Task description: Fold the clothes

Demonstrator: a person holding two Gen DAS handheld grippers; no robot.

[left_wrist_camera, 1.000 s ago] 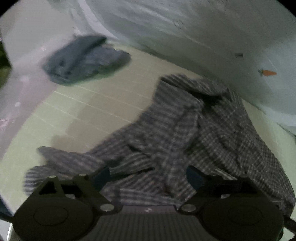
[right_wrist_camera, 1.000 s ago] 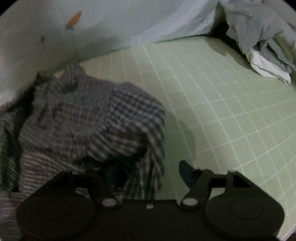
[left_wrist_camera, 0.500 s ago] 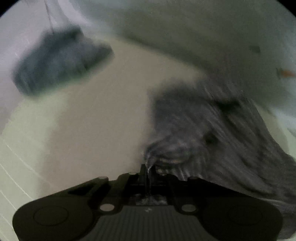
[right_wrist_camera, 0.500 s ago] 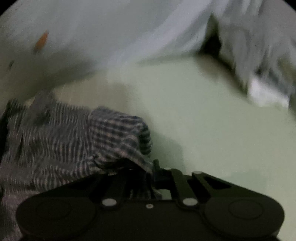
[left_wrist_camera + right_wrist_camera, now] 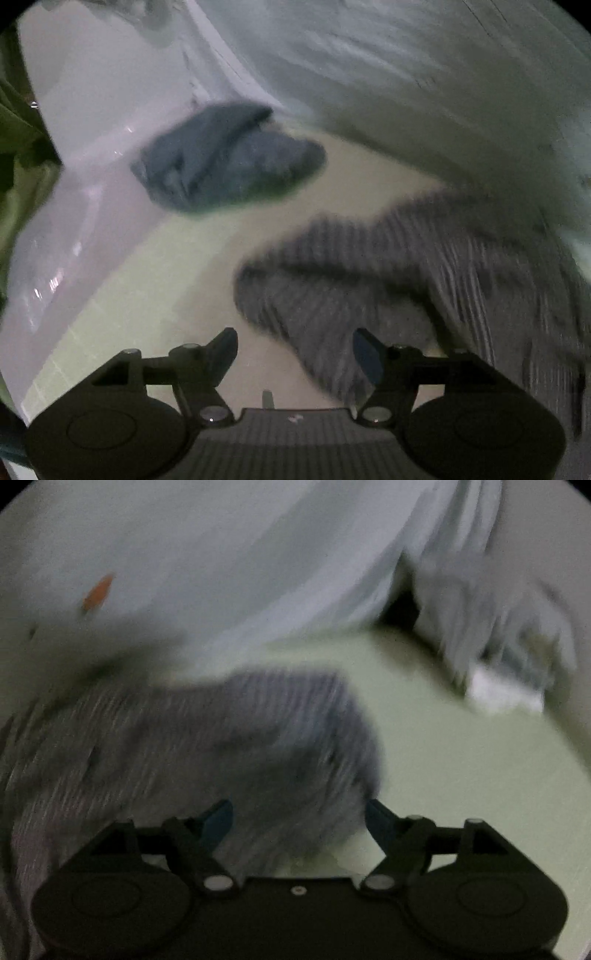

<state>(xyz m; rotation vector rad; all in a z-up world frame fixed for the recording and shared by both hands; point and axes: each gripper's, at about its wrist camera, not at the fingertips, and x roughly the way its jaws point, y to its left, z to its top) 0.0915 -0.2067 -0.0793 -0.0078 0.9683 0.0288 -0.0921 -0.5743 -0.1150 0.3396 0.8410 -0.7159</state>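
Observation:
A grey checked shirt (image 5: 424,288) lies crumpled on the pale green gridded mat (image 5: 155,302). In the left wrist view my left gripper (image 5: 295,354) hangs over the shirt's left edge, its jaws opening; cloth lies below the gap, and the pads do not press it. In the right wrist view the same shirt (image 5: 184,746) fills the left and centre. My right gripper (image 5: 299,819) is above the shirt's right edge, jaws opening wide, with cloth below and between the fingertips but not pinched. Both pictures are blurred by motion.
A bundled dark blue garment (image 5: 225,158) lies at the mat's far left. A light grey and white pile of clothes (image 5: 495,653) sits at the far right. A pale sheet with a small orange carrot print (image 5: 98,590) rises behind the mat.
Both grippers were open a second ago, closed on the shirt's edges half a second ago, and now stand open again, the cloth released. The shirt has bunched up into a more compact heap.

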